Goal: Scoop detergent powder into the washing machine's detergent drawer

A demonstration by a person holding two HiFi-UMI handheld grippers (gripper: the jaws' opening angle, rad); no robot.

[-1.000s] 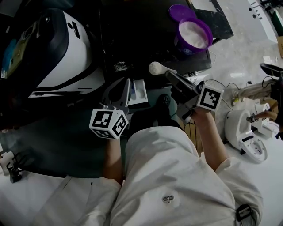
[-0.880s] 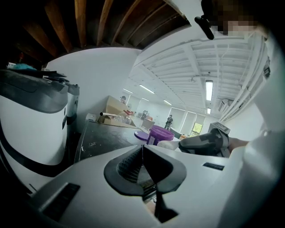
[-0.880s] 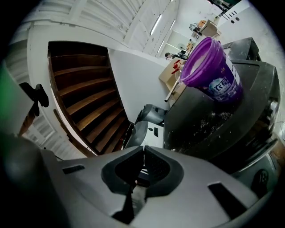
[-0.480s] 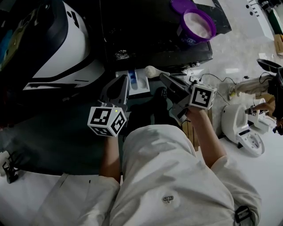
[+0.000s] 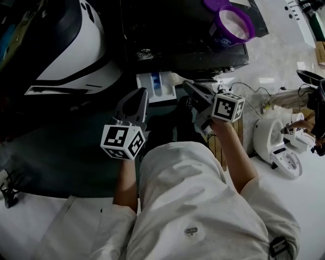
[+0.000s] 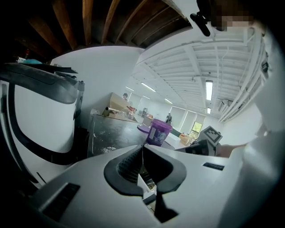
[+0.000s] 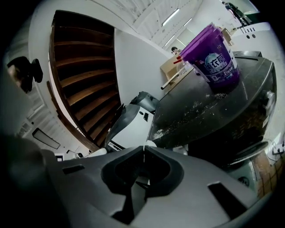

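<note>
The detergent drawer (image 5: 156, 87) stands pulled out of the dark washing machine (image 5: 177, 45), white with a blue compartment. My right gripper (image 5: 186, 85) is shut on the handle of a white scoop (image 5: 176, 77), whose bowl hangs at the drawer's right edge. That bowl shows just past the jaw tips (image 7: 150, 143) in the right gripper view. My left gripper (image 5: 141, 95) is shut with nothing in it, just below-left of the drawer (image 6: 147, 183). A purple tub of white powder (image 5: 234, 25) sits open on the machine's top, also in both gripper views (image 6: 158, 132) (image 7: 213, 53).
Spilled powder (image 7: 200, 109) dusts the machine's top. A large white-and-black appliance (image 5: 71, 45) stands at the left. On the pale floor at the right are a white device (image 5: 277, 150) and cables (image 5: 249, 89). The tub's purple lid (image 5: 216, 4) lies behind it.
The scoop in the right gripper has come down and left from near the tub to the drawer's right edge. The left gripper has stayed shut beside the drawer.
</note>
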